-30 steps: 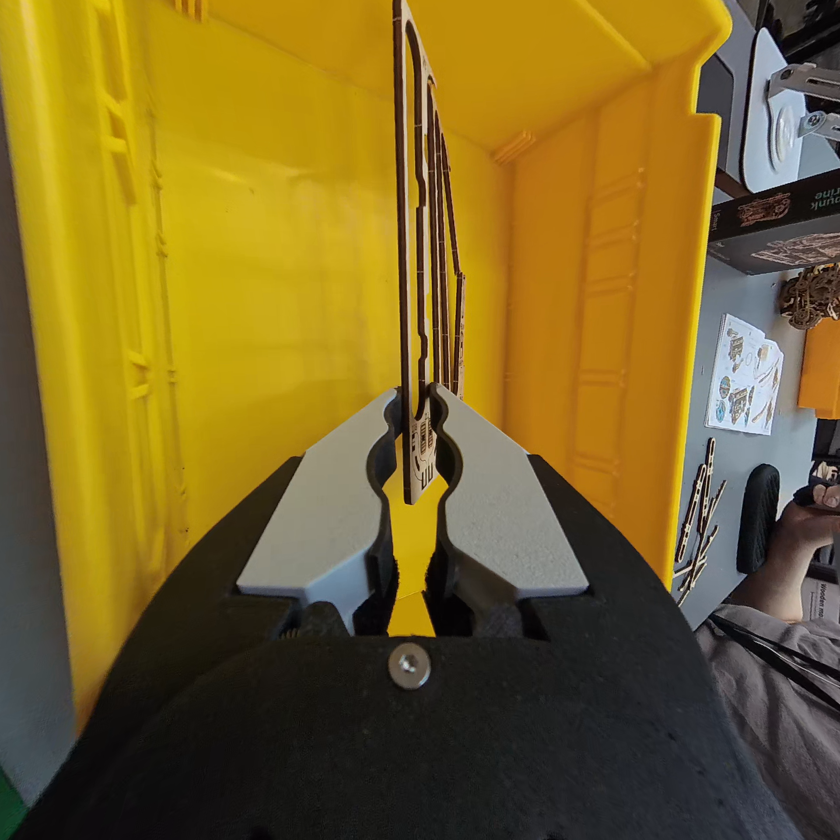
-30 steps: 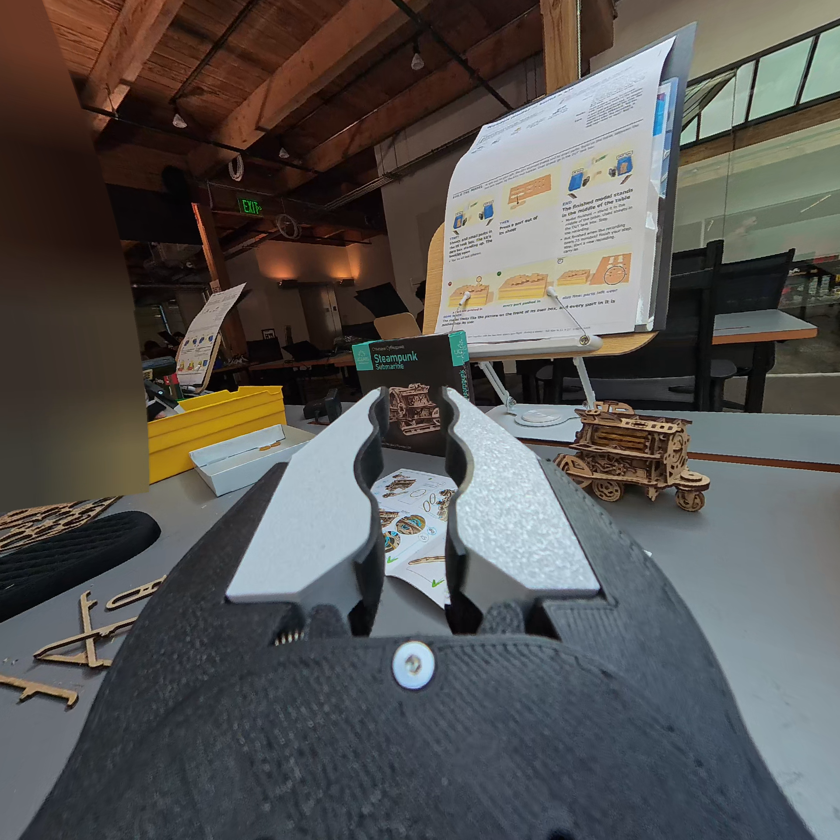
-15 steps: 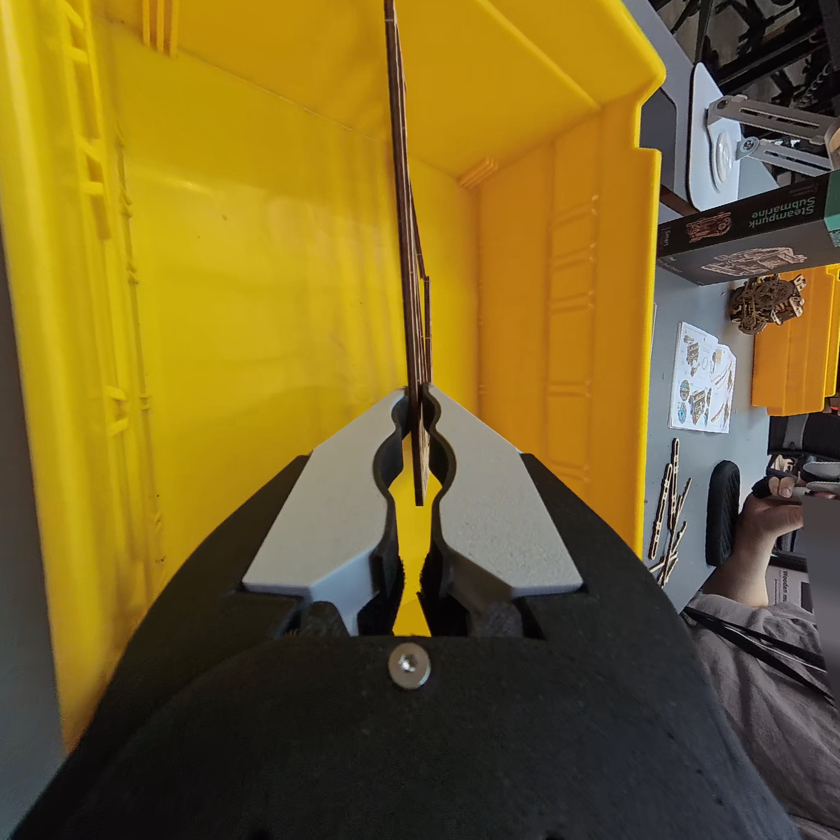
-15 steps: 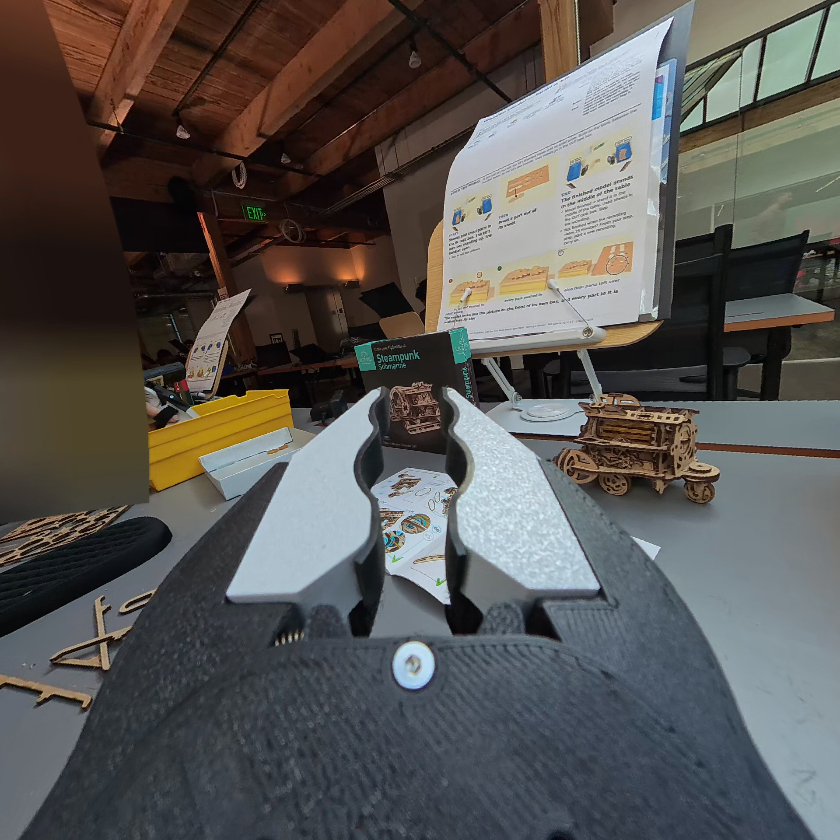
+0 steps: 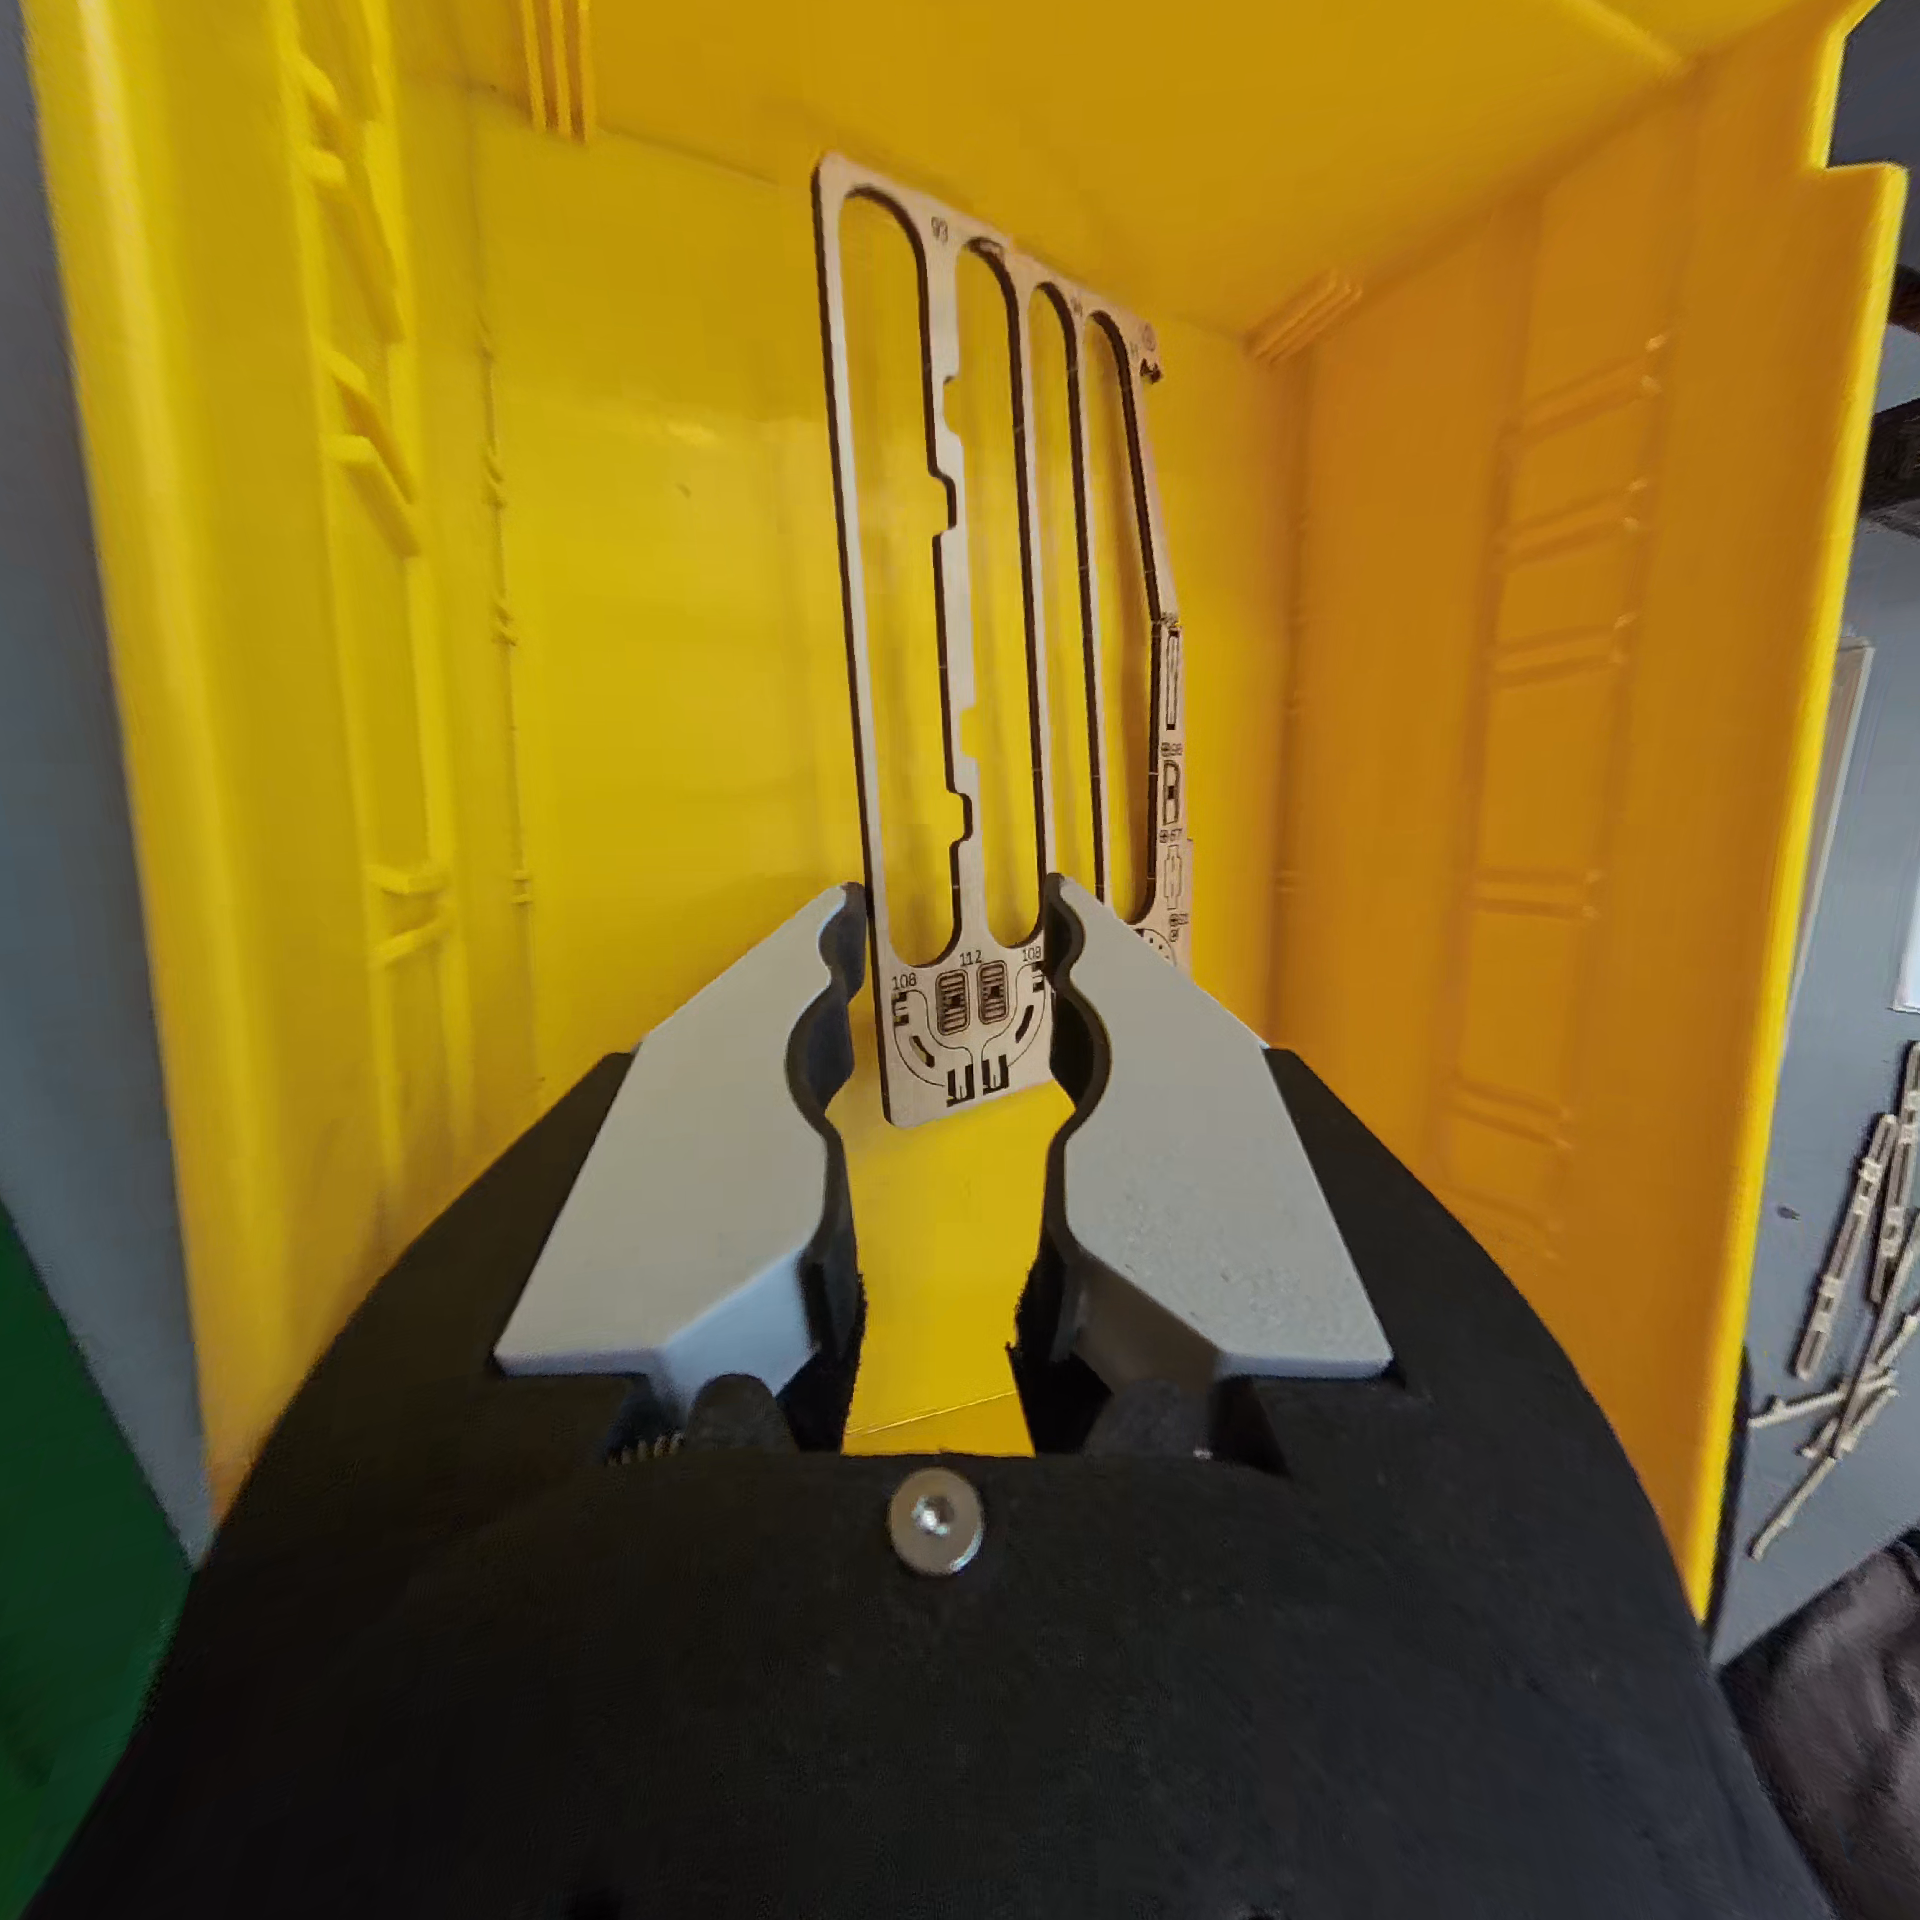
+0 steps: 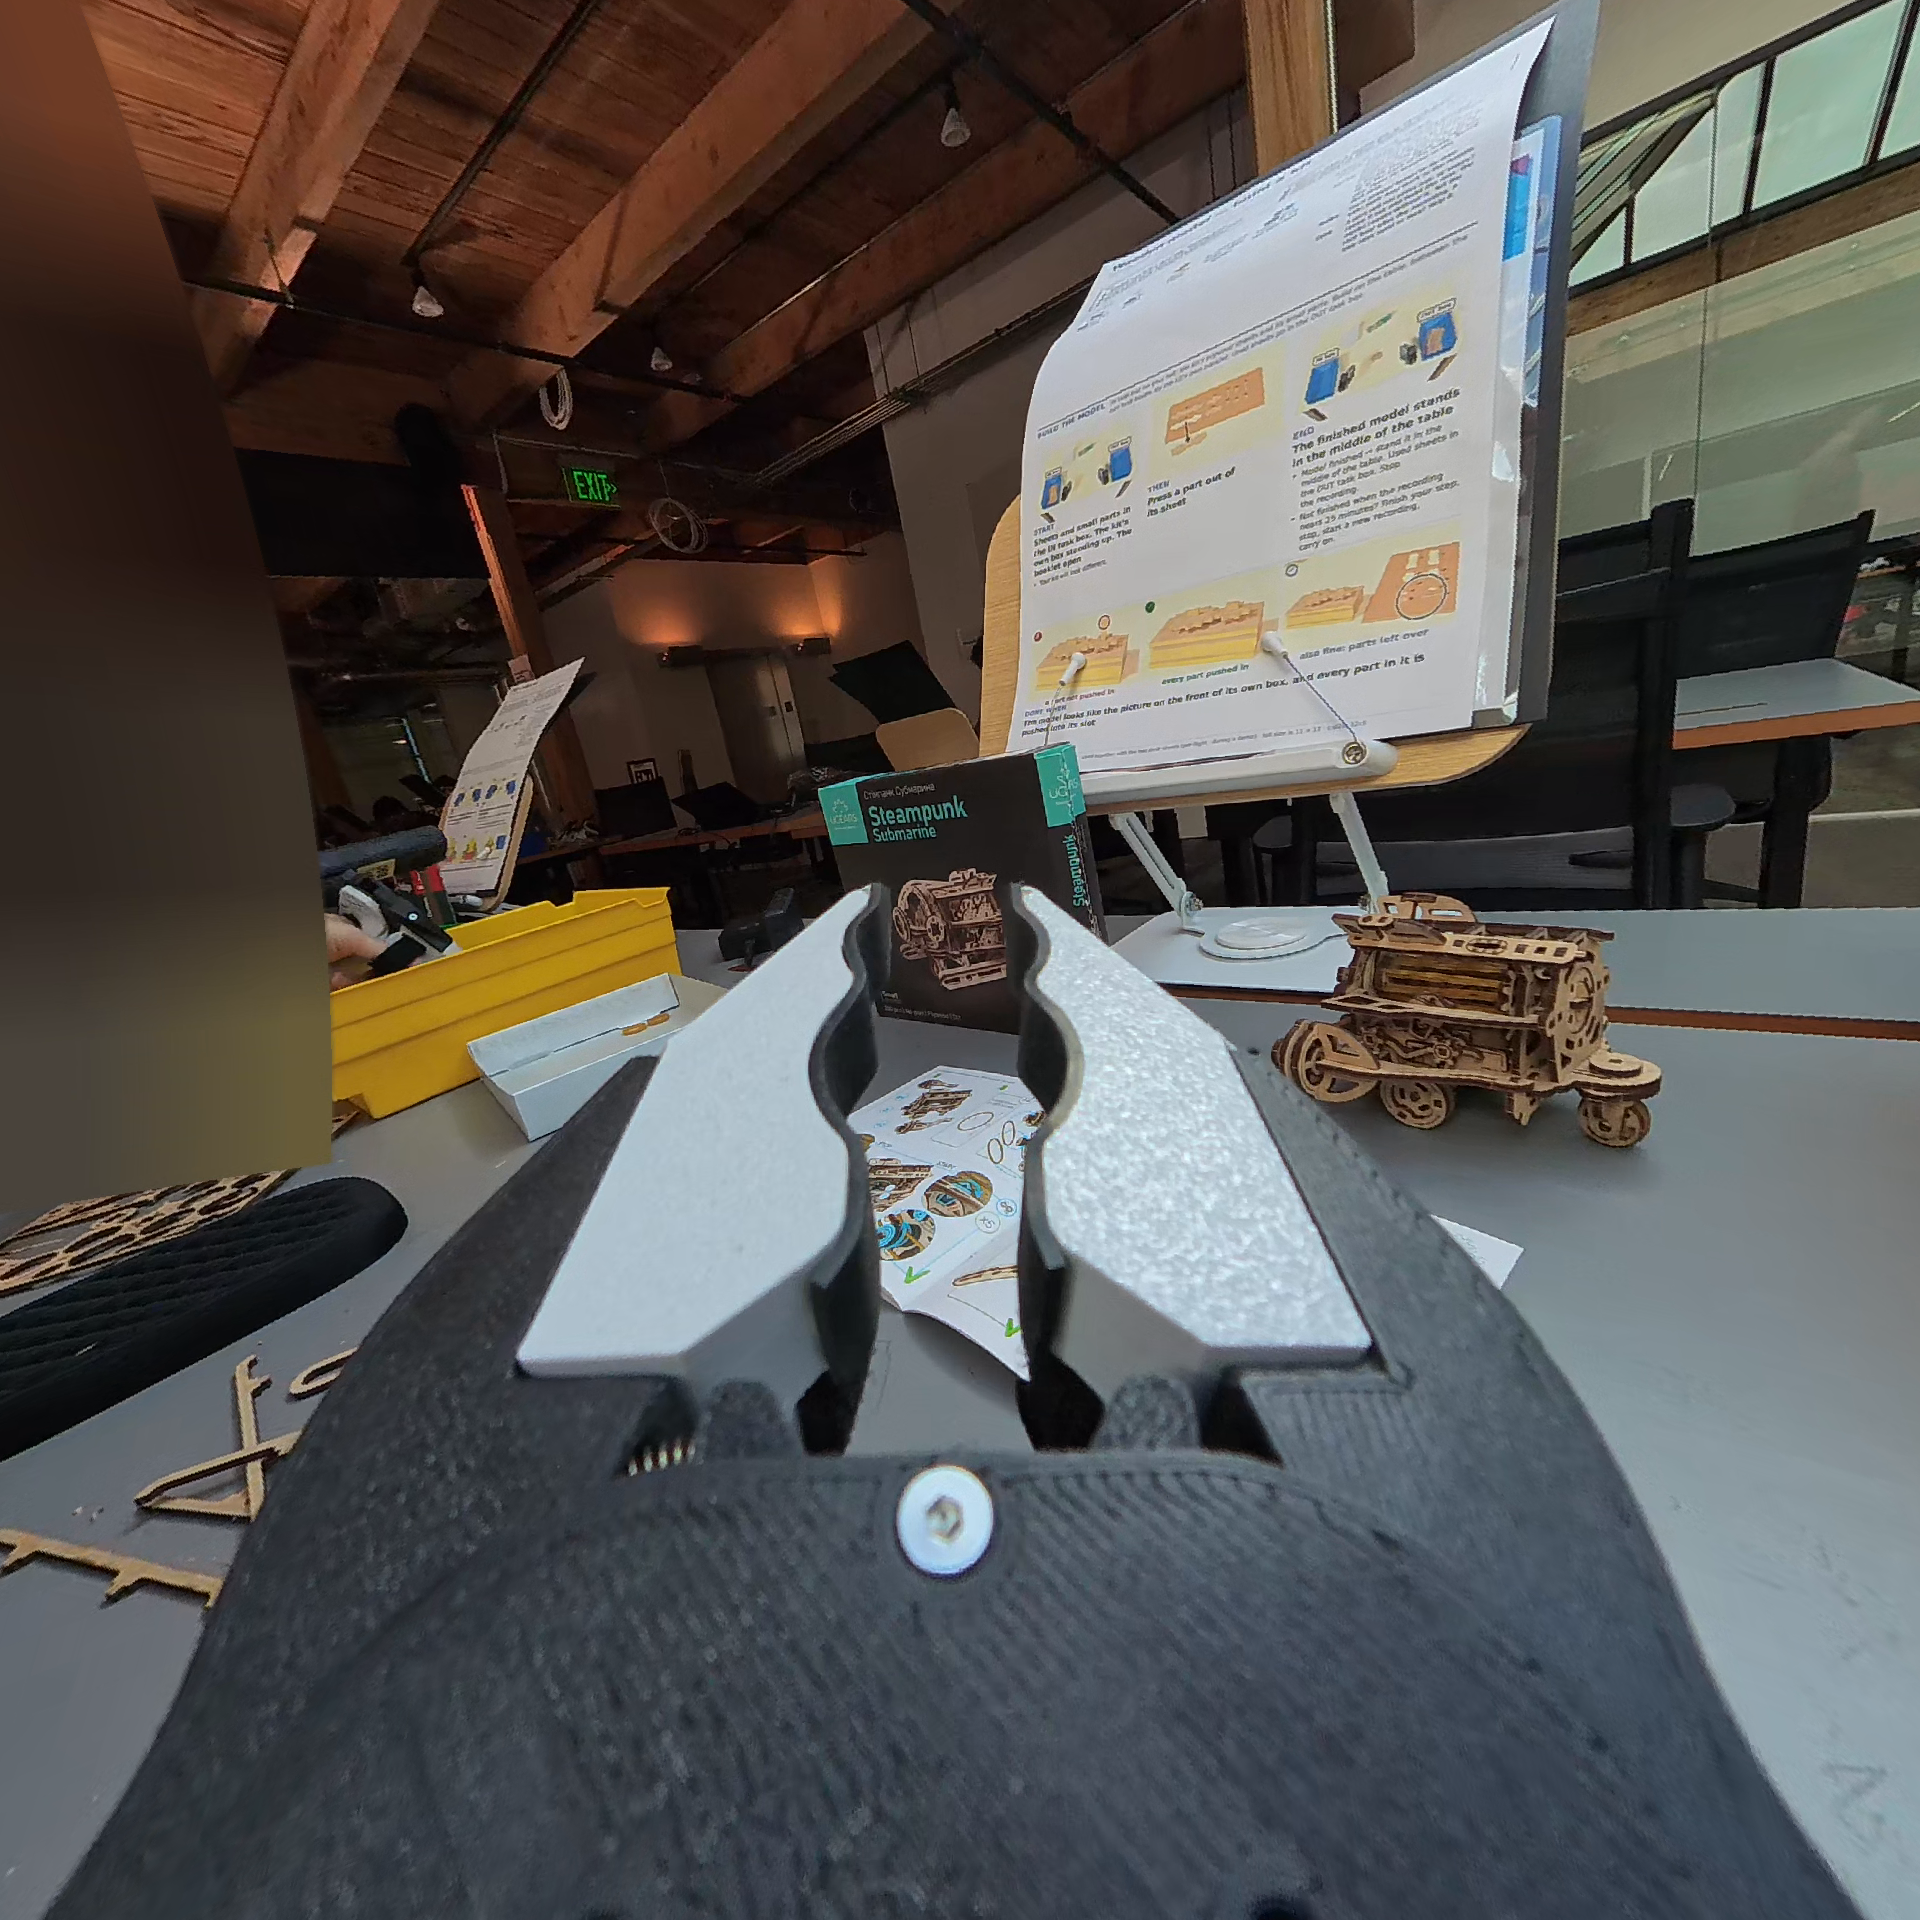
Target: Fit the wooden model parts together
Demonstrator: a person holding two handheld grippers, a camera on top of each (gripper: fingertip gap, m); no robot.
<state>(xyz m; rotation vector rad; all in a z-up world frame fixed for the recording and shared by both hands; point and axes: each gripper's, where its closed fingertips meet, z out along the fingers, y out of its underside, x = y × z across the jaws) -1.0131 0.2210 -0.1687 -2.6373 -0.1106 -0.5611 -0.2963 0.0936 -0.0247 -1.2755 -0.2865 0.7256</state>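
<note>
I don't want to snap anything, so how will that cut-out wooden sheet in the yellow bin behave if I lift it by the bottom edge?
The wooden sheet looks thin and mostly long empty slots, so it is probably light and springy. Its narrow bars could crack if twisted. The left claw stands open around it, and the sheet leans inside the yellow bin, so it may tip sideways.

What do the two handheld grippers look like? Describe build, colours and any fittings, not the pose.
Both look alike. The left gripper and right gripper each have a rounded black body with a rough, ridged surface and one silver hex screw at its centre. Two pale grey fingers with a speckled top stick forward, with wavy black inner faces. A small coil spring shows at the left finger's base. No cables or sleeves show.
</note>
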